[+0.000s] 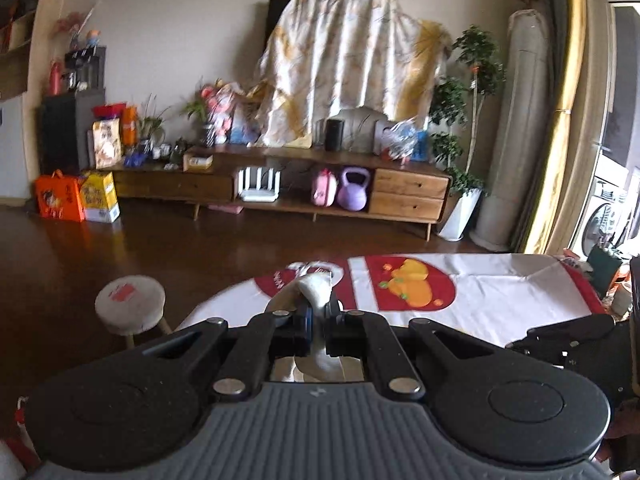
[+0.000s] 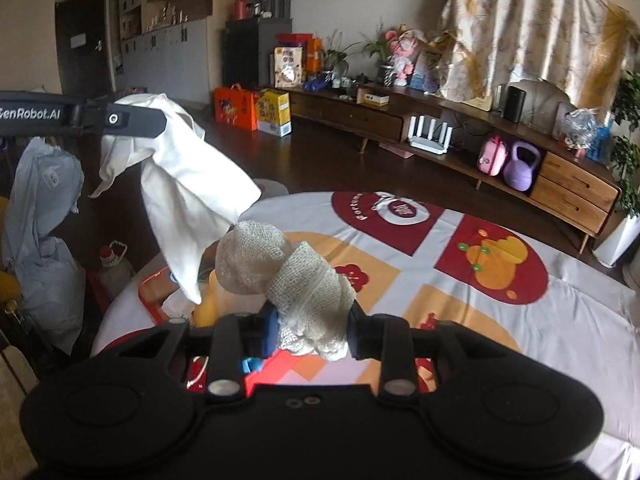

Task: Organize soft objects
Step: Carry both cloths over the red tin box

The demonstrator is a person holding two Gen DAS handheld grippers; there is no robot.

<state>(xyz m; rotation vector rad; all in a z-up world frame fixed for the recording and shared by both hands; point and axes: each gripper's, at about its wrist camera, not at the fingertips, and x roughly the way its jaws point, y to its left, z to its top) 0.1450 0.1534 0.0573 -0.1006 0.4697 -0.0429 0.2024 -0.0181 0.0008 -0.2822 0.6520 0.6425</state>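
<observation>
Soft smooth white cloth (image 2: 180, 184) hangs pinched in the left tongs (image 1: 318, 320), lifted clear of the table (image 2: 560, 320) — probably for folding. Coarse cream knitted cloth (image 2: 296, 280) sits clamped between the right tongs (image 2: 310, 332), bunched and raised just above the tablecloth.

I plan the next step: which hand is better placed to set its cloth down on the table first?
Probably the right gripper: its knotted mesh cloth hangs just above the patterned tablecloth. The left gripper holds its smooth white cloth beside the table's edge.

Right gripper (image 2: 310, 330) clamps mesh cloth (image 2: 288, 276); left gripper (image 2: 154, 120) dangles white cloth (image 2: 188, 188).
</observation>
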